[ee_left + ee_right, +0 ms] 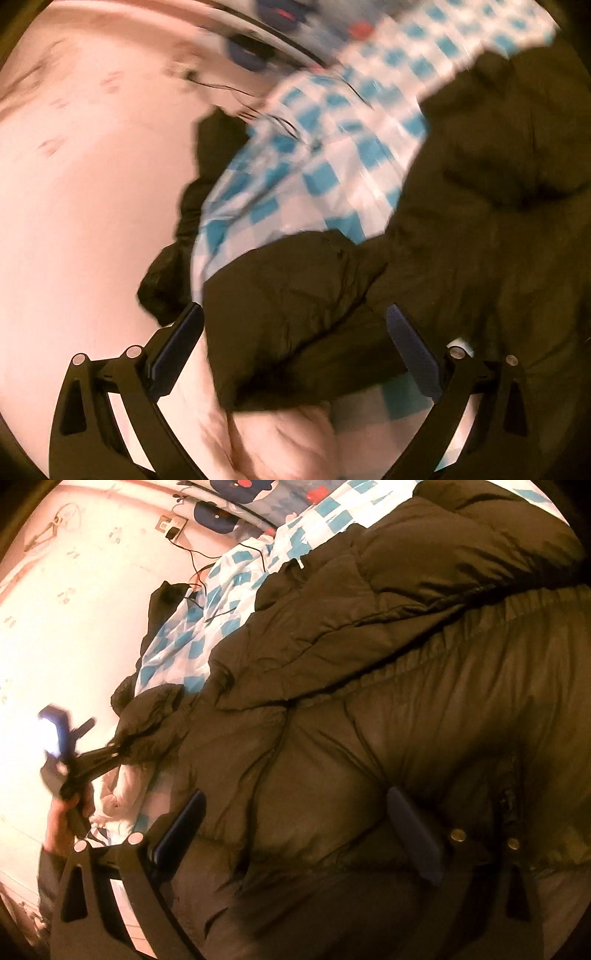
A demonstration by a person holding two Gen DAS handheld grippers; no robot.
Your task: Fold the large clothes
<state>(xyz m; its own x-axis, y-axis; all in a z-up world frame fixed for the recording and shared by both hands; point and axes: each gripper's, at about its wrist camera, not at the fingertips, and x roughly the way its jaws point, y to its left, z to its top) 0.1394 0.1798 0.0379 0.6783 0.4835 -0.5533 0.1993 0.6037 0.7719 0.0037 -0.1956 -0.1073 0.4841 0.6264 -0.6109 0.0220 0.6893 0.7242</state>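
A large dark olive puffer jacket [369, 720] lies on a bed with a blue-and-white checkered cover [325, 155]. In the left wrist view my left gripper [295, 328] is open, its fingers on either side of a puffy jacket sleeve [295, 295] without closing on it. The picture is blurred by motion. In the right wrist view my right gripper [295, 808] is open just above the jacket's quilted body. The left gripper [110, 753] also shows at the left of the right wrist view, at the sleeve end [155, 716]; its jaws look close together there.
A pale pink wall [92, 184] runs along the left of the bed. A wall socket with a plug and thin cables [173, 528] sits by the bed head. A pillow with dark blue and red print [229, 502] lies at the top.
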